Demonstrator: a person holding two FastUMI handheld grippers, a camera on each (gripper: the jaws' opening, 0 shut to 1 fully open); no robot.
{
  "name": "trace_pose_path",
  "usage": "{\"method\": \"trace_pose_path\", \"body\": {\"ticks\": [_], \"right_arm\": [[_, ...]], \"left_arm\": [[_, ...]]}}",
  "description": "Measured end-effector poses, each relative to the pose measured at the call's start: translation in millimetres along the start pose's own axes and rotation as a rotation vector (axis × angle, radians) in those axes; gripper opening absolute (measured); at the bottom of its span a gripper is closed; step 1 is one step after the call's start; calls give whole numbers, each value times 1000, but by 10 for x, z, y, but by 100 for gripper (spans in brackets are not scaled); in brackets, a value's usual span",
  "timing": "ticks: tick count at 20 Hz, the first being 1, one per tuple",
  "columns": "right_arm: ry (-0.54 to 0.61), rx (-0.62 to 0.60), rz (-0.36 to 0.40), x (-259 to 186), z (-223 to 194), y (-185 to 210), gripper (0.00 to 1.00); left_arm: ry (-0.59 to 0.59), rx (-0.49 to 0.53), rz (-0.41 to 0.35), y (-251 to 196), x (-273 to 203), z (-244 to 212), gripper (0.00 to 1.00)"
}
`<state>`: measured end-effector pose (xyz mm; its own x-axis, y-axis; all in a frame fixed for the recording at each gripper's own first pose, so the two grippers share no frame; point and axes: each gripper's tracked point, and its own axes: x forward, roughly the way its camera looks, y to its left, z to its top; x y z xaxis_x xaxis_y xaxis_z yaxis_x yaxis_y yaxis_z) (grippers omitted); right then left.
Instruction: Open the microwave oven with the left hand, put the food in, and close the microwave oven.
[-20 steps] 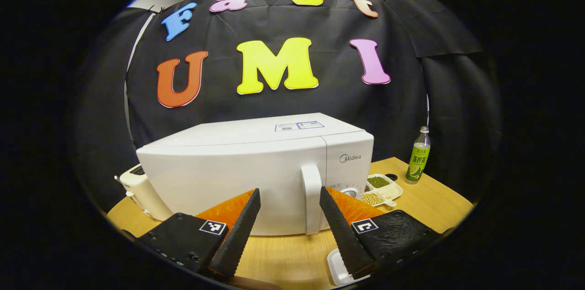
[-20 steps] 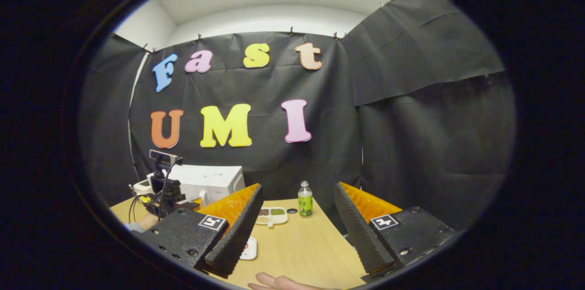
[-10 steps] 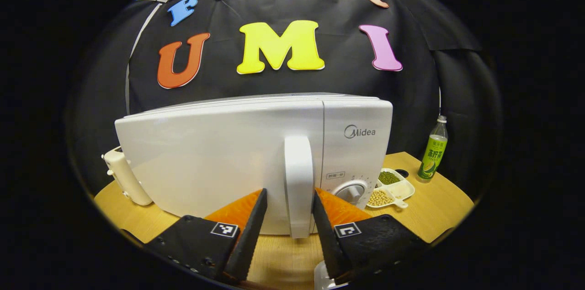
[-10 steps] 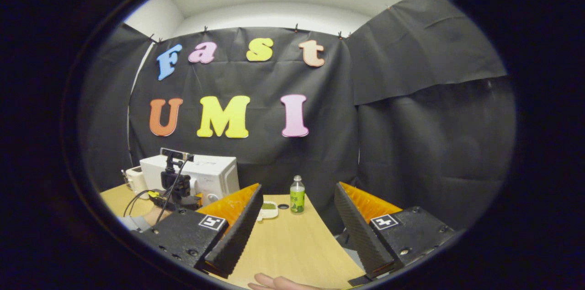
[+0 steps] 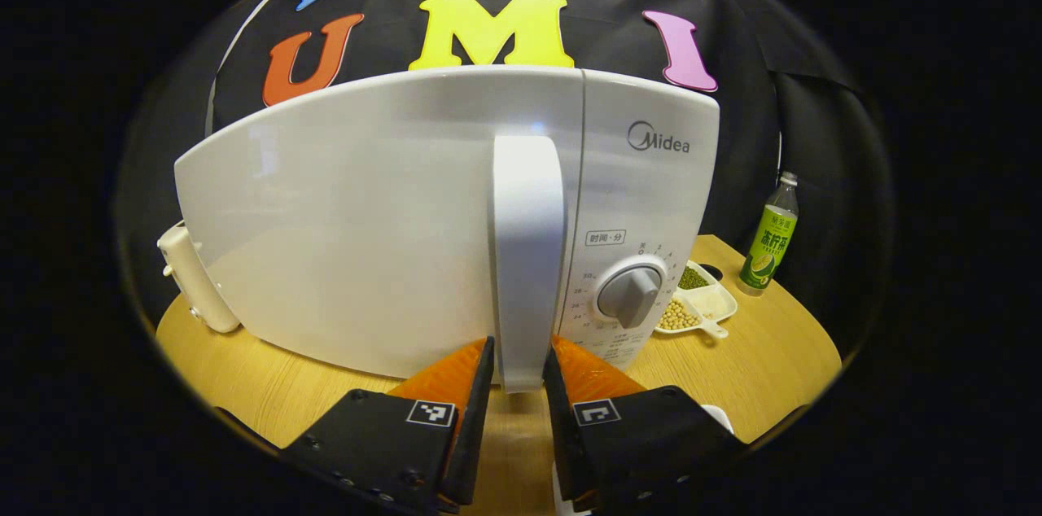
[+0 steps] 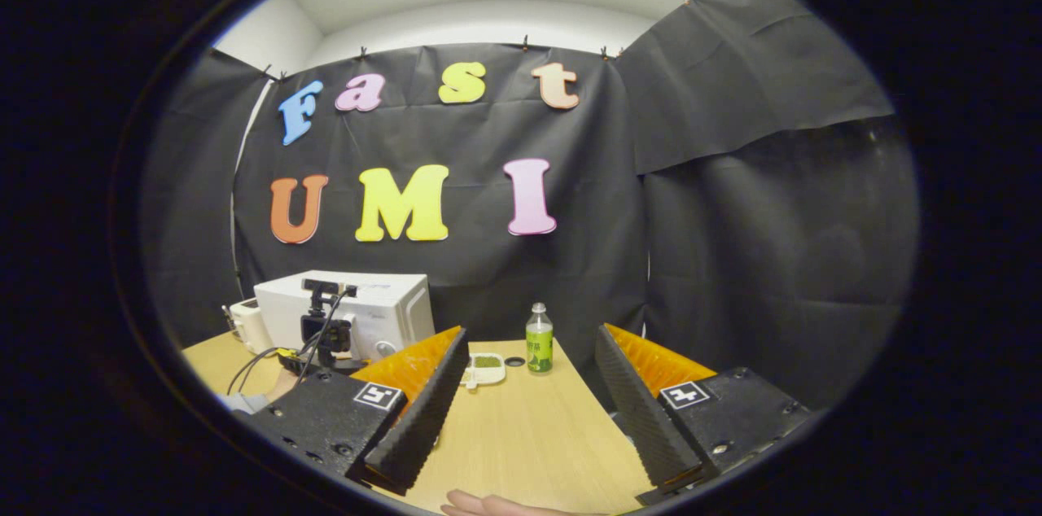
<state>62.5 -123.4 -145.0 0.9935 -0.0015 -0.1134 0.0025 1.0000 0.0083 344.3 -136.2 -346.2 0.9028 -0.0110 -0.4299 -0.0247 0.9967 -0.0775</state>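
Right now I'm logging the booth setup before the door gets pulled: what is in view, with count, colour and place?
microwave oven: one, white, on the table, door closed
door handle: one, white, upright, between the left jaws
dial: one, grey, right of the handle
white appliance: one, left of the microwave
divided dish: one, white, holding beans, right of the microwave
bottle: one, green label, far right
table: one, light wood
left gripper: jaws around the handle's lower end, contact unclear
right gripper: jaws apart, above the table
hand: one, bottom edge of the right gripper view
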Motion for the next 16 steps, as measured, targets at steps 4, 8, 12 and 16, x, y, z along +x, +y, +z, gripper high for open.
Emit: {"method": "trace_pose_path", "body": {"ticks": [4, 8, 12, 16], "right_arm": [[-10, -21, 1, -20, -6, -6, 92], [2, -10, 7, 7, -66, -11, 100], [26, 6, -1, 34, -160, -40, 100], [28, 0, -5, 40, -170, -77, 100]], "left_arm": [[-73, -26, 6, -18, -90, 203, 42], [-154, -15, 29, -40, -144, 385, 29], [-181, 19, 34, -46, -134, 397, 9], [-172, -8, -15, -61, -178, 389, 9]]}}
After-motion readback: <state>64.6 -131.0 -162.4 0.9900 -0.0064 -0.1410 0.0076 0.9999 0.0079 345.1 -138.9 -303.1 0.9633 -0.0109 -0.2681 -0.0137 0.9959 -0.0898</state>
